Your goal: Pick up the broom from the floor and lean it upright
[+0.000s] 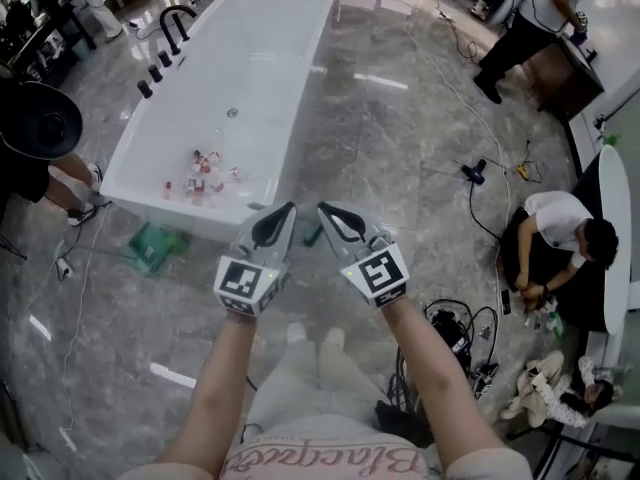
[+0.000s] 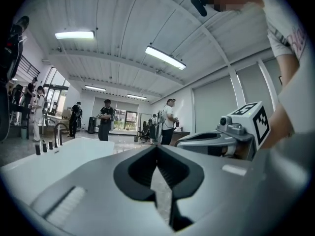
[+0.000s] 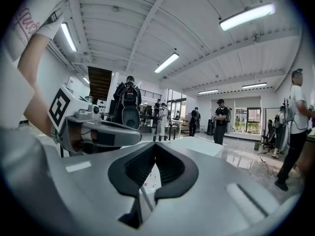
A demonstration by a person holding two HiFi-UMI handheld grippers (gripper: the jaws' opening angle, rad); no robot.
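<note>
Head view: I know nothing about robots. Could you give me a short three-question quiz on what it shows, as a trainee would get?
1. True or false: the left gripper holds something between its jaws.
2. Where do the small red-and-white items lie? A) inside the white rectangular bathtub B) on a table C) on a chair
3. Fill in: the right gripper has its jaws ___.

Key: 1 false; 2 A; 3 shut.
</note>
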